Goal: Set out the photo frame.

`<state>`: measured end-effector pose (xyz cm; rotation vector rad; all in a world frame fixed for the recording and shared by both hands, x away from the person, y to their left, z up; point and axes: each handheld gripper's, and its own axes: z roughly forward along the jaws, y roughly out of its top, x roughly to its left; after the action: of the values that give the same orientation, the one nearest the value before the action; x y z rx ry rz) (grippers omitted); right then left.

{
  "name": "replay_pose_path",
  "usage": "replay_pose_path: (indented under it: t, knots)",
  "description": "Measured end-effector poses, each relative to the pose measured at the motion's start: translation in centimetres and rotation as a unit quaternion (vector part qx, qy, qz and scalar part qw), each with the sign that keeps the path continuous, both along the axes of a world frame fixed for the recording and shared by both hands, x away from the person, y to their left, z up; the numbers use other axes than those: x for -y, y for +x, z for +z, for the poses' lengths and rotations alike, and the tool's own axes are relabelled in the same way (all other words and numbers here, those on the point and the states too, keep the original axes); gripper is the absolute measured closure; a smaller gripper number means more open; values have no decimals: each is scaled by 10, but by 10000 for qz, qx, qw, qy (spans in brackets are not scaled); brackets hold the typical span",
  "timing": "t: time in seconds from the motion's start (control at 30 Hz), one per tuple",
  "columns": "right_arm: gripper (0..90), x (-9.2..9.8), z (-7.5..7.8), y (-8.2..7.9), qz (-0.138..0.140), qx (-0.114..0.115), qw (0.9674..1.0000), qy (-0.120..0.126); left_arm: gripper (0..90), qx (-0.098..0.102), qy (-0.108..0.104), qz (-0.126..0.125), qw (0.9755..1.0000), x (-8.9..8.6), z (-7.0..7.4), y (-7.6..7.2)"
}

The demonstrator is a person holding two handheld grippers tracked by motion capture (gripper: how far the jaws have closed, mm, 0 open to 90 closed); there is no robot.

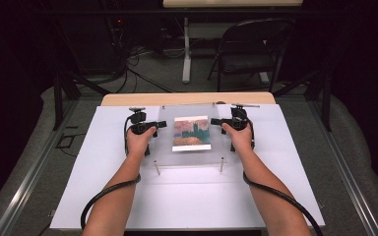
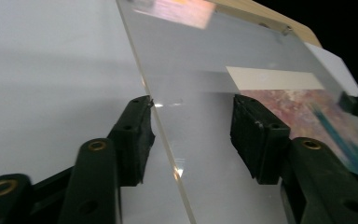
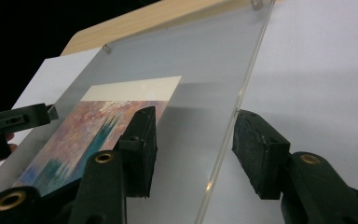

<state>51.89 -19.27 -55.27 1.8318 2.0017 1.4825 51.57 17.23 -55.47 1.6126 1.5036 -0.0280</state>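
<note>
To lift the clear acrylic panel (image 1: 192, 135) cleanly, both grippers should close together on its opposite side edges and rise level, so the painted print (image 1: 191, 133) under it stays put. The left gripper (image 1: 145, 126) and right gripper (image 1: 230, 123) each straddle an edge, fingers (image 2: 135, 137) wide apart, gripping nothing. The panel sits mid-counter (image 1: 103, 196), raised above it.

White board (image 1: 187, 196) near side free, two metal pins (image 1: 157, 167) standing ahead
</note>
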Motion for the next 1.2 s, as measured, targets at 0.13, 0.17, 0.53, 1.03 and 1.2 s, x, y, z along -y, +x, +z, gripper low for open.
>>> replay_pose_path:
  t: [0.13,0.17,0.53,1.03,1.2]
  knots:
    - [497,3,-6,0,4,-28,9999,100,444,-144,-165,-88,9997,0,-2,2]
    - [497,3,-6,0,4,-28,9999,100,448,-144,-165,-88,9997,0,-2,2]
    - [496,1,20,-13,181,552,9983,-108,546,756,-666,87,9949,-10,14,-23]
    - [532,-2,94,-116,390,2555,9605,-1033,631,2421,-326,-236,9694,-14,86,-121]
    - [590,0,102,-160,319,3021,9463,-1107,667,2891,-343,-316,9562,-17,92,-161]
